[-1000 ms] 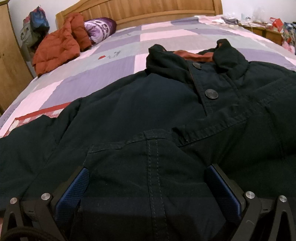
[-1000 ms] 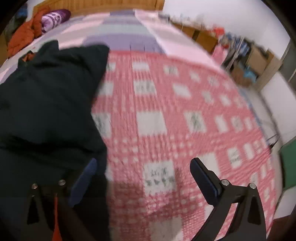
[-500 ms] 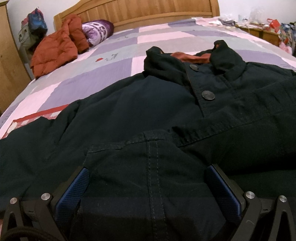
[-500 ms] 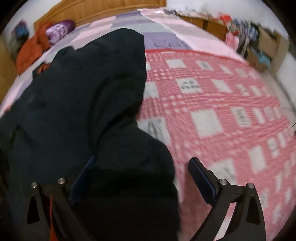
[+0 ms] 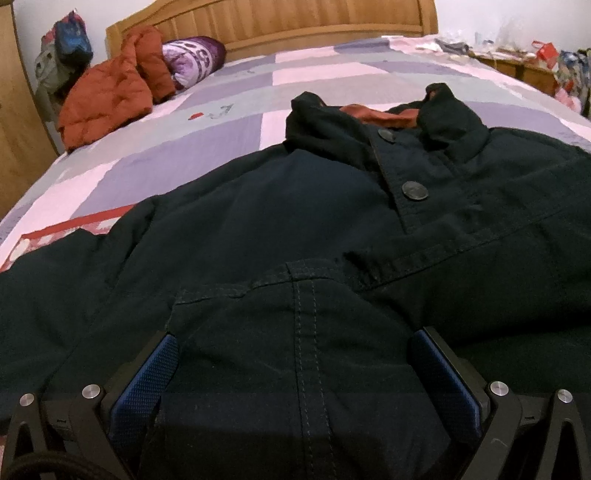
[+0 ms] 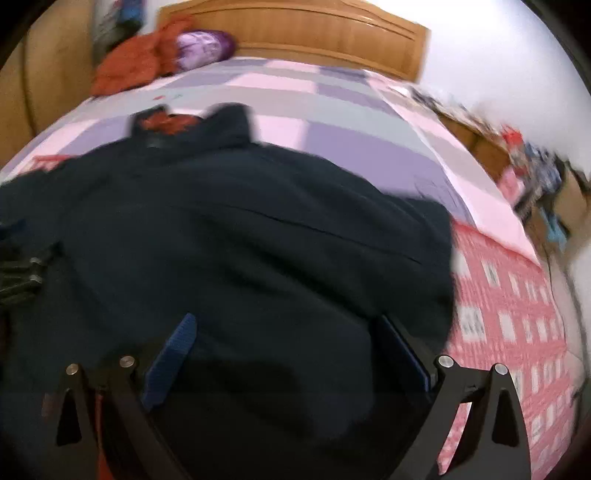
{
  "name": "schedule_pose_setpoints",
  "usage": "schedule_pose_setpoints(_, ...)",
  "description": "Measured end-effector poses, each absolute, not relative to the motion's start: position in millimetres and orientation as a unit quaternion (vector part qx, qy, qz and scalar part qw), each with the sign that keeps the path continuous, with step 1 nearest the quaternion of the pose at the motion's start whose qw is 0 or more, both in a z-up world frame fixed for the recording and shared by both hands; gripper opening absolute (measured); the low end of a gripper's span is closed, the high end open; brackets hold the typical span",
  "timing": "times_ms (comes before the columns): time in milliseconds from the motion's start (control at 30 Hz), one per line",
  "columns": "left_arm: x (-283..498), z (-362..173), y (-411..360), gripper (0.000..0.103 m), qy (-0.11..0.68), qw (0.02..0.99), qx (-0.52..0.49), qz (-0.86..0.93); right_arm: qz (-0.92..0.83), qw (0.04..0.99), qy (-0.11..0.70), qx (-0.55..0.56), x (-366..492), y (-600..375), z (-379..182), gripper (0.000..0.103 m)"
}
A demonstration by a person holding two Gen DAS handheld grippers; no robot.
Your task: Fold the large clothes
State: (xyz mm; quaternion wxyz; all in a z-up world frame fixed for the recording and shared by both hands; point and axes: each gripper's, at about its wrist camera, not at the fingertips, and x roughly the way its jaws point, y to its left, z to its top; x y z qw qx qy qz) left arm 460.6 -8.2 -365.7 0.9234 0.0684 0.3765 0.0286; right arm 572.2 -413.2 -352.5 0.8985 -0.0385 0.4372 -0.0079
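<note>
A dark navy jacket [image 5: 295, 206] lies front up on the bed, collar toward the headboard, showing a rust lining [image 5: 373, 114] and round buttons [image 5: 415, 191]. A stitched sleeve or hem panel [image 5: 303, 332] lies between the fingers of my left gripper [image 5: 293, 341], which stands wide open low over the cloth. In the blurred right wrist view the jacket [image 6: 240, 229] fills the middle. My right gripper [image 6: 288, 321] hangs wide open above the jacket's right part, with cloth under its blue pads [image 6: 170, 354]. The left gripper [image 6: 18, 273] shows at that view's left edge.
The bed has a purple and pink patchwork cover [image 5: 229, 122] and a pink checked blanket [image 6: 517, 314] at the right. An orange puffer coat [image 5: 107, 92] and a purple pillow [image 5: 192, 55] lie by the wooden headboard [image 5: 295, 18]. A cluttered wooden cabinet [image 6: 546, 184] stands on the right.
The right gripper has swung left, from over the pink checked blanket to above the jacket, now facing the headboard. The left gripper has hardly moved and stays open.
</note>
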Motion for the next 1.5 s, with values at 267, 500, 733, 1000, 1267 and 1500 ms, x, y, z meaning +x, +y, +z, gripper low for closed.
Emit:
schedule_pose_setpoints(267, 459, -350, -5, 0.103, 0.404, 0.913, 0.059, 0.014, -0.078, 0.903, 0.418, -0.062, 547, -436, -332, 0.099)
schedule_pose_setpoints(500, 485, -312, -27, 0.103, 0.374, 0.927, 0.035, -0.008, 0.058, 0.915, 0.397, -0.042, 583, -315, -320, 0.099)
schedule_pose_setpoints(733, 502, -366, 35, 0.103, 0.453, 0.891, -0.016, 0.032, -0.035, 0.897, 0.438, -0.049, 608, -376, -363, 0.097)
schedule_pose_setpoints(1000, 483, -364, 47, 0.103, 0.438, 0.898, -0.019, 0.020, -0.067, 0.897, 0.436, -0.006, 594, -419, -371, 0.098)
schedule_pose_setpoints(1267, 449, -356, 65, 0.103, 0.424, 0.906, 0.012, 0.015, -0.083, 0.896, 0.435, -0.034, 581, -415, -365, 0.099)
schedule_pose_setpoints(1500, 407, -347, 83, 0.103, 0.403, 0.915, -0.013, 0.028, -0.046, 0.922, 0.380, -0.063, 547, -346, -332, 0.099)
